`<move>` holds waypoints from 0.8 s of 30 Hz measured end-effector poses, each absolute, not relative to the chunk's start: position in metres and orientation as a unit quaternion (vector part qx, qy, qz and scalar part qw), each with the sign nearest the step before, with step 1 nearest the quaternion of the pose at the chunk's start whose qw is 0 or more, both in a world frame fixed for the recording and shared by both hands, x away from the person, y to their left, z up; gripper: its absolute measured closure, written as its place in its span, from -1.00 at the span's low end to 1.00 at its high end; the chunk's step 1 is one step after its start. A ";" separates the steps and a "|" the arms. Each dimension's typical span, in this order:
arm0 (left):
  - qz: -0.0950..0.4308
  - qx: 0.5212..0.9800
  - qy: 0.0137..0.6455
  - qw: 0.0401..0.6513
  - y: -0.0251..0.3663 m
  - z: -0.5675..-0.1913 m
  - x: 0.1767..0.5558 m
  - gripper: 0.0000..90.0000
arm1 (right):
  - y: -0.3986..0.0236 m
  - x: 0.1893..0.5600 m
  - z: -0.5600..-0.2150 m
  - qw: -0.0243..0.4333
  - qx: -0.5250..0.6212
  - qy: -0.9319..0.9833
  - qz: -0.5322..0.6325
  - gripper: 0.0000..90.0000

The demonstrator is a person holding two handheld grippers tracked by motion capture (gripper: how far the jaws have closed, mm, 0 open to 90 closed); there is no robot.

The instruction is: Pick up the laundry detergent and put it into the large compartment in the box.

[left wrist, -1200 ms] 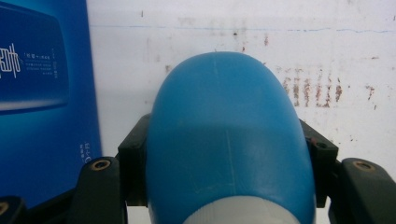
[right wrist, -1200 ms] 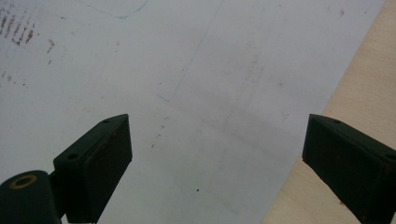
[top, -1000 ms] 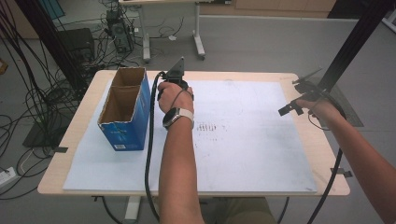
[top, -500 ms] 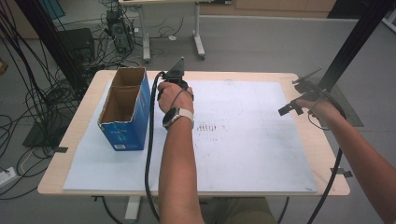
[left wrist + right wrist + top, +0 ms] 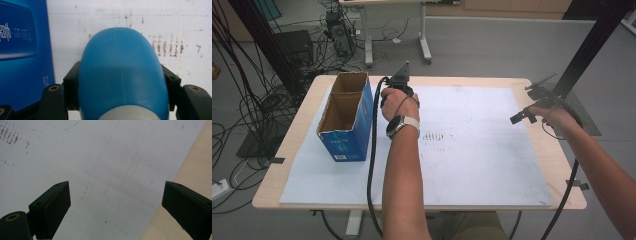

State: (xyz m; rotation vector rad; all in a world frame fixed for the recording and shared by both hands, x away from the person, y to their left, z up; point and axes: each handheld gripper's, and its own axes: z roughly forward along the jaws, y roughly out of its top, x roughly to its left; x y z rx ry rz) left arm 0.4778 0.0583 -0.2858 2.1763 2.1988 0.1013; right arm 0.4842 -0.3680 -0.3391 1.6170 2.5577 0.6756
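Left gripper (image 5: 120, 105) is clamped on a blue bottle (image 5: 122, 72) beside the open blue box (image 5: 344, 117); nothing has shifted across the last second (a pause, likely before boxing it). Right gripper (image 5: 115, 207) is held wide, empty.

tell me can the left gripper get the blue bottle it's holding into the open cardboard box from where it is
Probably yes. The left gripper is shut on the blue bottle, right beside the box, whose top is open with nothing over it. It would likely need to lift above the box wall first.
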 end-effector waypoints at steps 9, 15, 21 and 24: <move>0.033 0.705 0.708 0.022 0.058 -0.286 0.478 -0.17 | -0.367 0.484 -0.339 0.021 0.521 0.825 0.218 -0.82; 0.033 0.706 0.707 0.022 0.058 -0.286 0.477 -0.17 | -0.365 0.484 -0.339 0.020 0.520 0.825 0.220 -0.82; 0.033 0.707 0.706 0.021 0.058 -0.286 0.477 -0.17 | -0.365 0.484 -0.339 0.020 0.521 0.825 0.220 -0.82; 0.034 0.707 0.706 0.021 0.058 -0.286 0.477 -0.17 | -0.365 0.484 -0.339 0.020 0.521 0.825 0.220 -0.82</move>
